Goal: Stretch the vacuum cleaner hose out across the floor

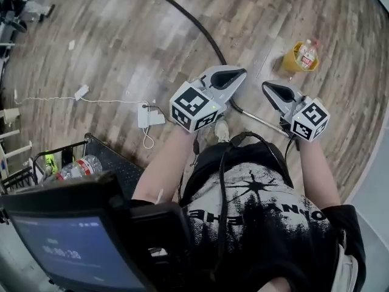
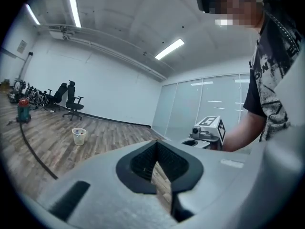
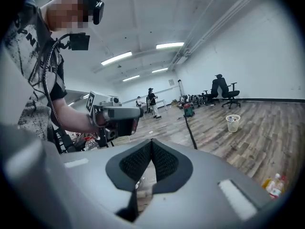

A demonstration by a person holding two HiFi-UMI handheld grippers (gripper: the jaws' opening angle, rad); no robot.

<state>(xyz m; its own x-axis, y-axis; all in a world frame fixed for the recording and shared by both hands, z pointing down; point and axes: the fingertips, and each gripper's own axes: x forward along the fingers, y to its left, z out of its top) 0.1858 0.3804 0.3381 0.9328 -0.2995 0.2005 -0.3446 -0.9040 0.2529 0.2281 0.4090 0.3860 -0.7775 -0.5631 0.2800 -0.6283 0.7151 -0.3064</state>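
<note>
The black vacuum hose [image 1: 193,18] lies in a long curve over the wooden floor and ends at a metal wand [image 1: 258,120] below my hands. In the left gripper view the hose [image 2: 31,152] leads back to the red-topped vacuum cleaner [image 2: 22,112]; in the right gripper view the hose [image 3: 190,130] and the vacuum cleaner [image 3: 188,110] show as well. My left gripper [image 1: 242,73] and right gripper [image 1: 266,86] are held high above the floor, side by side. Both are shut with nothing between the pads [image 2: 143,161] [image 3: 138,162]. Neither touches the hose.
A yellow bin [image 1: 293,58] holding a bottle stands on the floor ahead to the right. A white power adapter [image 1: 149,115] with its cable lies to the left. A black cart [image 1: 100,157] with a bottle and a monitor [image 1: 67,248] are close at my left. Office chairs [image 2: 72,99] and a person [image 3: 152,102] are far off.
</note>
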